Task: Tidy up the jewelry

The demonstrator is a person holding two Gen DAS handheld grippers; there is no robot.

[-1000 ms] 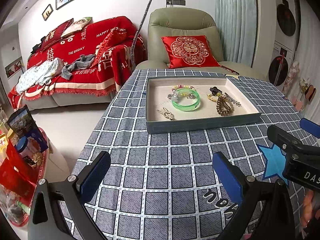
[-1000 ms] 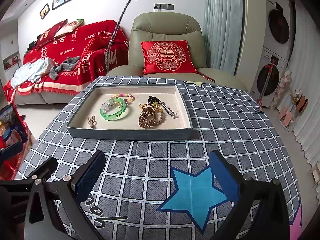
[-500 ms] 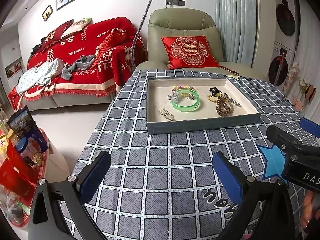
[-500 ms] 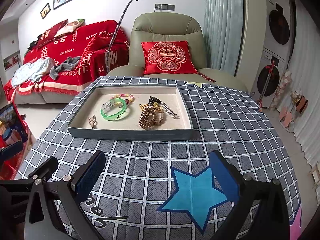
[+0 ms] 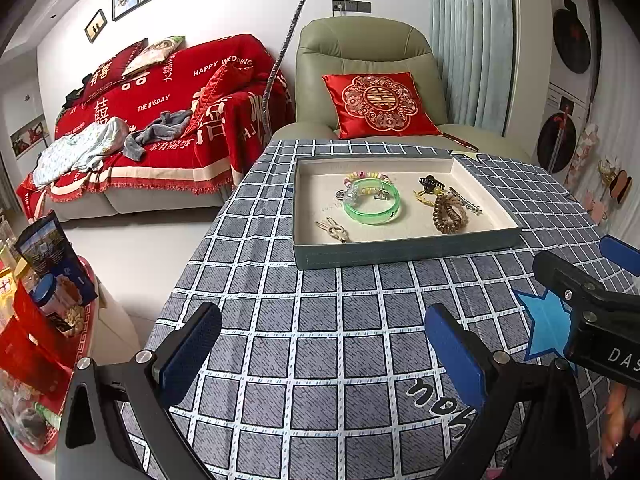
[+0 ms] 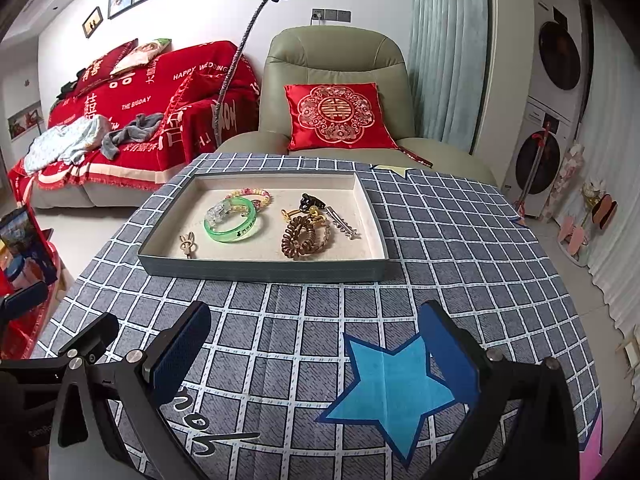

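Both claws hover spread and empty over the table's near edge: the left gripper [image 5: 322,346] by the near left corner, the right gripper [image 6: 316,348] above a blue star [image 6: 394,392]. The tray [image 6: 256,270] sits toward the far edge, holding a green bangle [image 6: 235,226], bead bracelet [image 6: 252,194], coil tie [image 6: 298,236], black clip [image 6: 312,201] and rabbit clip [image 6: 187,243].

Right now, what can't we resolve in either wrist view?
- Print on the green bangle: too small, both views.
- Pile beside the brown coil tie: pieces overlap, count unclear.
- Near inner wall of the tray: hidden by its own rim, both views.
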